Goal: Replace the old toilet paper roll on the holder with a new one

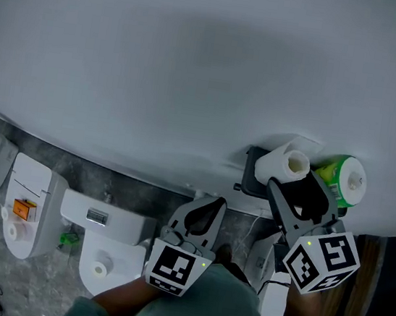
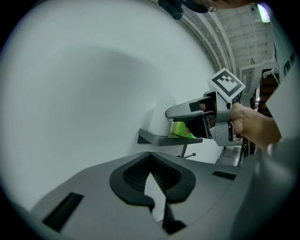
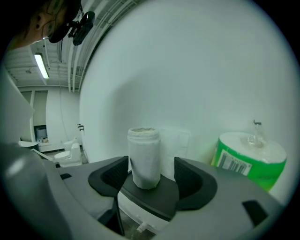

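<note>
head view: the right tongs (image 1: 295, 185) stand open around the thin old roll (image 1: 282, 165), which is upright on the holder (image 1: 250, 174) just beside the green-wrapped new roll (image 1: 341, 179), while the left tongs (image 1: 214, 207) hang closed and empty lower left. left gripper view: its pads meet on nothing, short of the holder. right gripper view: the old roll sits unpressed between parted pads; a lopsided squeeze or a nudge could tip it off the holder.
</note>
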`<action>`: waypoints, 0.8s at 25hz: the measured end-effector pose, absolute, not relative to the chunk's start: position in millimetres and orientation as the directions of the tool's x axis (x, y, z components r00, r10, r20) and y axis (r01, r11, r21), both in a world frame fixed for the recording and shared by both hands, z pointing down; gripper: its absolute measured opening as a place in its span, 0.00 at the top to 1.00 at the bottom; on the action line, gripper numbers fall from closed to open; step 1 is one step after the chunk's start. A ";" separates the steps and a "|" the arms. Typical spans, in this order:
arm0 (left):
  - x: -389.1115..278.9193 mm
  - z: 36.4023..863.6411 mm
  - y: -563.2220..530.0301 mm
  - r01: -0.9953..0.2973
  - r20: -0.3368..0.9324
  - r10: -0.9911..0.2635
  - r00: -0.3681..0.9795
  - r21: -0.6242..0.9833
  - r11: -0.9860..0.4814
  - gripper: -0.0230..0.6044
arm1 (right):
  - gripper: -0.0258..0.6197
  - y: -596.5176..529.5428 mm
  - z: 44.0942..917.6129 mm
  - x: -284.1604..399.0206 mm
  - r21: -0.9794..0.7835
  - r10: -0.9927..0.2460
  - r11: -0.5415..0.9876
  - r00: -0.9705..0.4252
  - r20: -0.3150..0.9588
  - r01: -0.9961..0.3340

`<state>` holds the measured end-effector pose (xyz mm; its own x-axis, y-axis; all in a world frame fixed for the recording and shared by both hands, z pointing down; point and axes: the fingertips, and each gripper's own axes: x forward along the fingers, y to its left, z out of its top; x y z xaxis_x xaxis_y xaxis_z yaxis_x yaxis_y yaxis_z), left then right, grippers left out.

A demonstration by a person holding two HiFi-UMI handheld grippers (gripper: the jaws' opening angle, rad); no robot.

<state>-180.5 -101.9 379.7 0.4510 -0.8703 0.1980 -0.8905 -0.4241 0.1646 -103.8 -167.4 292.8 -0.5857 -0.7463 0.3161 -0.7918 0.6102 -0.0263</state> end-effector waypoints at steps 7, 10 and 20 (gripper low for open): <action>-176.1 381.9 -104.3 -0.867 0.187 -0.849 0.495 0.181 -0.465 0.95 | 0.51 -153.3 294.7 -88.4 -0.017 -0.794 0.553 -0.533 0.292 -0.833; -172.5 375.4 -106.9 -0.866 0.150 -0.856 0.495 0.168 -0.472 0.95 | 0.51 -144.3 293.0 -85.4 -0.023 -0.791 0.562 -0.546 0.275 -0.827; -144.3 355.4 -94.7 -0.893 0.119 -0.887 0.446 0.128 -0.432 0.95 | 0.88 -122.6 287.5 -58.2 -0.044 -0.769 0.606 -0.599 0.224 -0.794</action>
